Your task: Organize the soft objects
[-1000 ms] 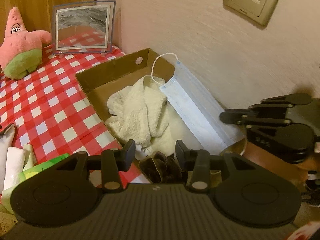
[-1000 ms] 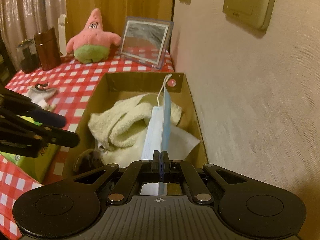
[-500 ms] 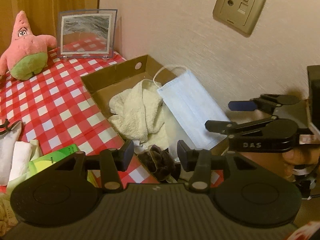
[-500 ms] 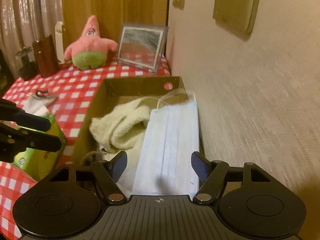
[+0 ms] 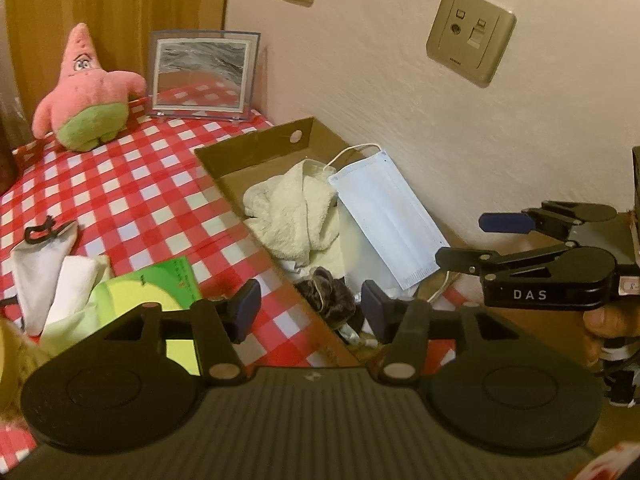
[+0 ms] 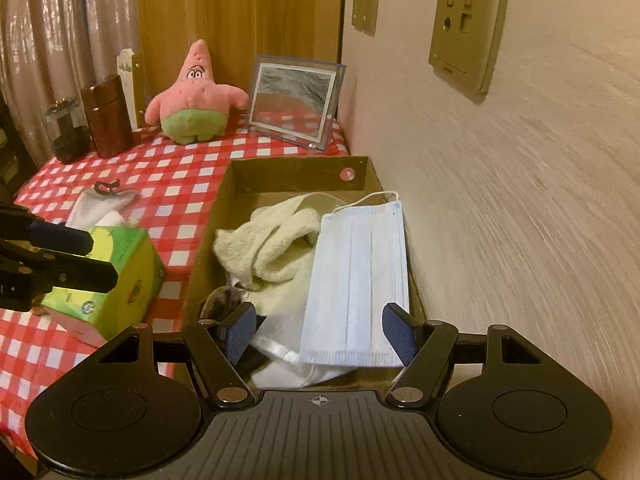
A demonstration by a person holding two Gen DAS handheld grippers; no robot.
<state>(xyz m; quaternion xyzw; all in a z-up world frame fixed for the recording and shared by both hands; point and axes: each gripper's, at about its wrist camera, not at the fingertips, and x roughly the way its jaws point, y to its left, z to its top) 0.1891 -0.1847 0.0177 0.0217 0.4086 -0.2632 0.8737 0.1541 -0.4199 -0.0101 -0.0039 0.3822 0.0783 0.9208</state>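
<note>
A brown cardboard box (image 6: 296, 172) stands against the wall and holds a cream towel (image 6: 268, 244), a blue face mask (image 6: 358, 280) lying flat along its right side, and a dark scrunchie (image 5: 330, 294). The box (image 5: 256, 150), towel (image 5: 292, 216) and mask (image 5: 384, 224) also show in the left wrist view. My right gripper (image 6: 320, 330) is open and empty just above the mask's near end; it also shows at the right of the left wrist view (image 5: 476, 242). My left gripper (image 5: 310, 312) is open and empty above the box's near corner. A white cloth (image 5: 44, 256) lies on the checked table.
A green tissue box (image 6: 116, 276) sits left of the cardboard box. A pink star plush (image 6: 192, 100) and a picture frame (image 6: 294, 100) stand at the back. A brown canister (image 6: 106, 116) and a dark jar (image 6: 68, 132) are at the far left. Wall sockets (image 6: 464, 28) are on the right.
My right gripper opened and let go of the mask, which now lies flat in the box. Both grippers drew back and up from the box.
</note>
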